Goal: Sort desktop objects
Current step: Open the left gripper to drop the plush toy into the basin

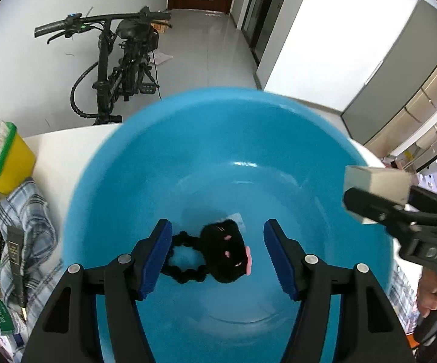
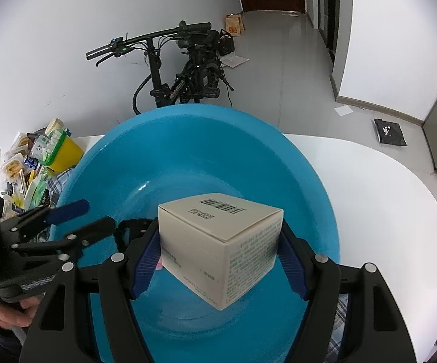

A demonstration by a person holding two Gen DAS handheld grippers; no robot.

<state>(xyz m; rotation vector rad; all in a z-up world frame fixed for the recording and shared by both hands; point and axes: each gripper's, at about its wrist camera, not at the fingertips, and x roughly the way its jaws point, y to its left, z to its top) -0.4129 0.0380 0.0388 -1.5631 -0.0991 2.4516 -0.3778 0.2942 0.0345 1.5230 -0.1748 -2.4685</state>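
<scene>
A black plush hair tie (image 1: 218, 248) with pink spots lies on the bottom of a big blue basin (image 1: 188, 121). My left gripper (image 1: 217, 222) hovers over it, open, its blue pads clear of the tie on both sides. A beige carton box (image 2: 218, 242) with a barcode is held above the basin (image 2: 218, 127), with my right gripper (image 2: 218, 227) shut on its sides. In the left wrist view the box (image 1: 375, 181) and right gripper (image 1: 366, 202) show at the right. In the right wrist view the left gripper (image 2: 92, 213) shows at the left, and the hair tie (image 2: 127, 227) is mostly hidden behind the box.
A yellow container (image 1: 9, 163) with a green rim, a plaid cloth (image 1: 27, 208) and several packets crowd the table left of the basin. The white table (image 2: 384, 196) curves away on the right. A black bicycle (image 1: 121, 60) stands against the wall beyond.
</scene>
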